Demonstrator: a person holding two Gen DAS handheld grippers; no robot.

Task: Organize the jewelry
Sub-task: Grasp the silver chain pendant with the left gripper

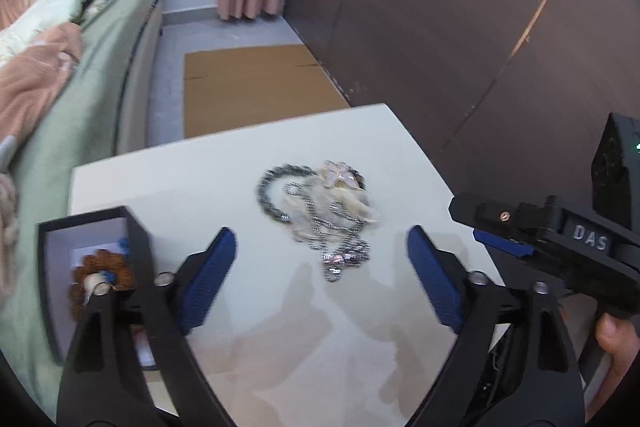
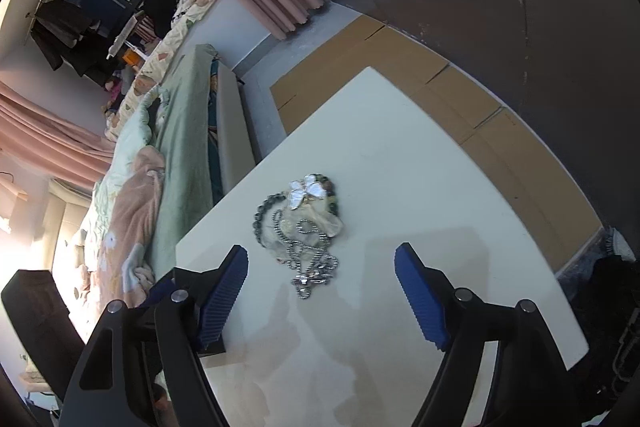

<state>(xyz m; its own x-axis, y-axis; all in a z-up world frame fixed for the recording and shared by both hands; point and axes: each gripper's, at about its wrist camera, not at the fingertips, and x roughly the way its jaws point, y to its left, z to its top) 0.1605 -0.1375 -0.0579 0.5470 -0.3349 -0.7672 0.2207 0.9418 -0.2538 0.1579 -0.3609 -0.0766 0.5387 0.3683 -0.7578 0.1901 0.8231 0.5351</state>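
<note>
Jewelry [image 2: 302, 227], a tangled heap of chains and beads mid-table, beyond the black box [image 1: 92, 267], looks light, limp and slippery; pinch one chain loop. Left gripper [image 1: 320, 267] and right gripper [image 2: 320, 291] both gape wide, empty

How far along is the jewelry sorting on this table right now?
Early stage. Done: a brown beaded piece already sits in the open black box at the table's left edge. In hand: nothing; the left tongs and right tongs are both open, aimed at the pile. Left: the tangled heap on the white table, with the silver chain, dark bead strand and pearly flower piece.
</note>
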